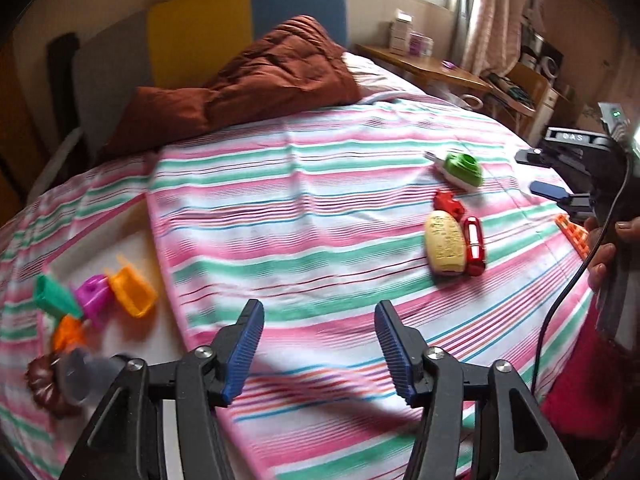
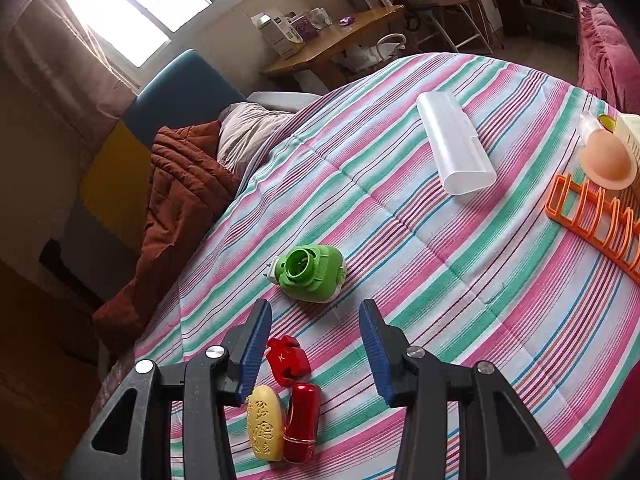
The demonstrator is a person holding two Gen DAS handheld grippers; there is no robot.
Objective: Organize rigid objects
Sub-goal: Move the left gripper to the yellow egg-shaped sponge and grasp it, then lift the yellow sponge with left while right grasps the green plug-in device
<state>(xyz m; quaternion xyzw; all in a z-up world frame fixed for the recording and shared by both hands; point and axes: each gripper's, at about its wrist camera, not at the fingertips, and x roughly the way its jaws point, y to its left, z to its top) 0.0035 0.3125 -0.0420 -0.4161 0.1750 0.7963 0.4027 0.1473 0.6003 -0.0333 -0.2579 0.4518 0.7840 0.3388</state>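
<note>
On the striped bedspread (image 1: 304,216) lie a green plug-in device (image 1: 462,168), a red puzzle-shaped piece (image 1: 448,202), a yellow oval piece (image 1: 444,244) and a red capsule-shaped case (image 1: 474,246). The same group shows in the right wrist view: green device (image 2: 312,272), red piece (image 2: 288,356), yellow oval (image 2: 266,422), red case (image 2: 302,422). My left gripper (image 1: 320,350) is open and empty above bare bedspread. My right gripper (image 2: 316,350) is open, jaws either side of the red piece, above it. It also shows at the left wrist view's right edge (image 1: 552,176).
At the left lie a green scoop (image 1: 52,294), magenta piece (image 1: 94,294), orange scoop (image 1: 132,290), a brown flower-shaped piece (image 1: 46,382) and a grey cup (image 1: 80,374). A white case (image 2: 454,142), orange rack (image 2: 600,218) and peach dome (image 2: 608,160) lie right. A brown quilt (image 1: 248,88) is behind.
</note>
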